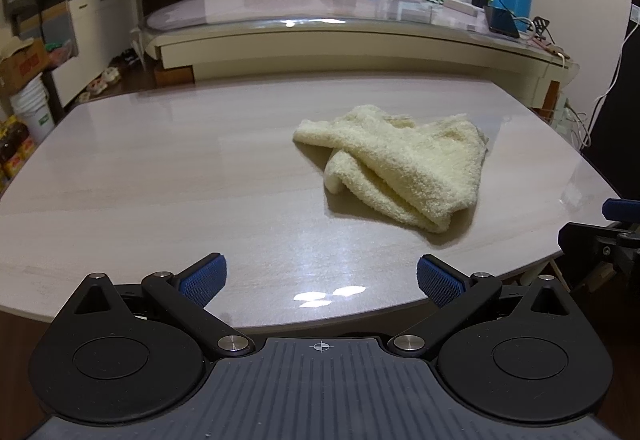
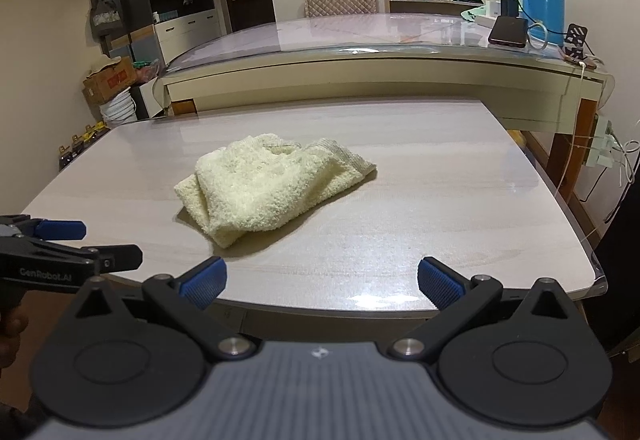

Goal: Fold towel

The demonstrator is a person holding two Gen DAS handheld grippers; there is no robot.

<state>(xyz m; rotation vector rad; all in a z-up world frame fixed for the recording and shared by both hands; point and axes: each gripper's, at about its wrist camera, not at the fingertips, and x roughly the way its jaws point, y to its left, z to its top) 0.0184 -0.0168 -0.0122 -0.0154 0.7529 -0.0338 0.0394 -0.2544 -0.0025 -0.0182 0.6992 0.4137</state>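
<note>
Pale wood-grain tabletop (image 1: 168, 175) with the towel not yet folded, and both of your tools held back from it.

On the tabletop the cream terry towel (image 1: 396, 163) lies in a loose crumpled heap, with rolled edges and no clean layer, so I judge that no fold is made yet and the whole task is left. Your left gripper (image 1: 322, 278) hovers at the near edge with its blue fingers (image 1: 204, 278) spread wide and nothing between them. Your right gripper (image 2: 322, 280) is in the same state, fingers (image 2: 438, 282) wide apart and empty, well apart from the towel (image 2: 264, 187). You will probably need first to find two corners and spread the cloth flat, then fold it.
</note>
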